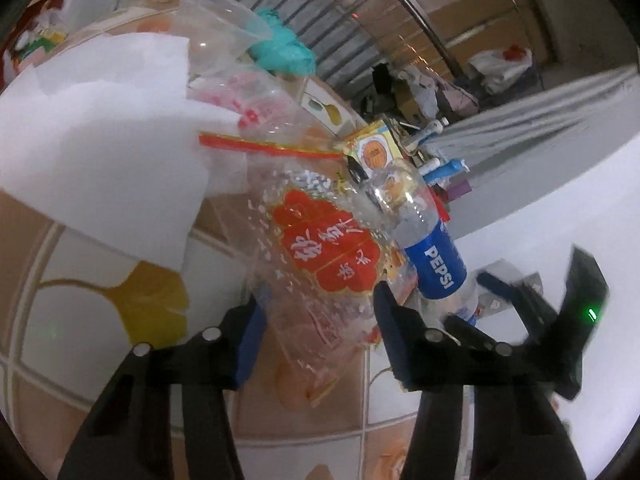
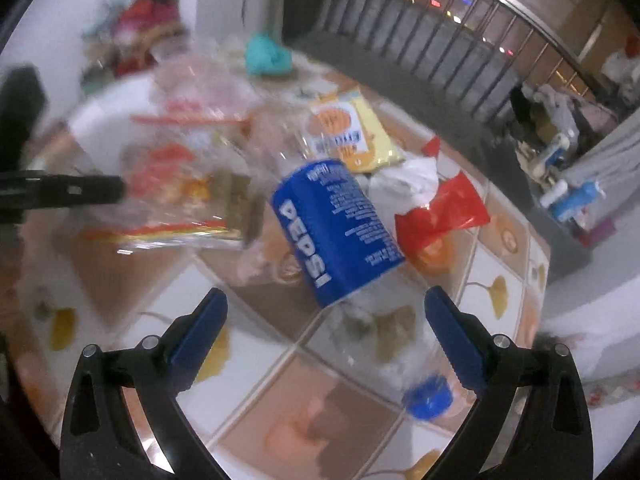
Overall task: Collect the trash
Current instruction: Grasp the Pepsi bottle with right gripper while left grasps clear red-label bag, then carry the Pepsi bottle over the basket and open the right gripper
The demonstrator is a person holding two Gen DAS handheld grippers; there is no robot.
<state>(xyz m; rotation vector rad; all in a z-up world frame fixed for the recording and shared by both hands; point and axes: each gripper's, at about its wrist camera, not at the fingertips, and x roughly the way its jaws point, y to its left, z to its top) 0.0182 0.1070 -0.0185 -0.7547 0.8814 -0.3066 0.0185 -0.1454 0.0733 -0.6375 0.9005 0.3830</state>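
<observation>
My left gripper (image 1: 320,312) is shut on a clear plastic bag (image 1: 320,264) with a red flower label, held up over the tiled table (image 1: 100,320). An empty Pepsi bottle (image 1: 434,264) with a blue label leans against the bag's right side. In the right wrist view the bottle (image 2: 340,236) lies between my right gripper's (image 2: 326,312) fingers, blue cap (image 2: 428,396) nearest the camera; the jaws stand wide and seem not to touch it. The bag (image 2: 180,192) appears at left, blurred. The right gripper also shows in the left wrist view (image 1: 500,284).
On the table lie white paper sheets (image 1: 112,140), a clear cup (image 1: 224,20), a teal cloth (image 2: 266,56), a yellow snack packet (image 2: 352,132), and a crumpled white and red wrapper (image 2: 432,204). A railing (image 2: 420,32) and clutter stand beyond.
</observation>
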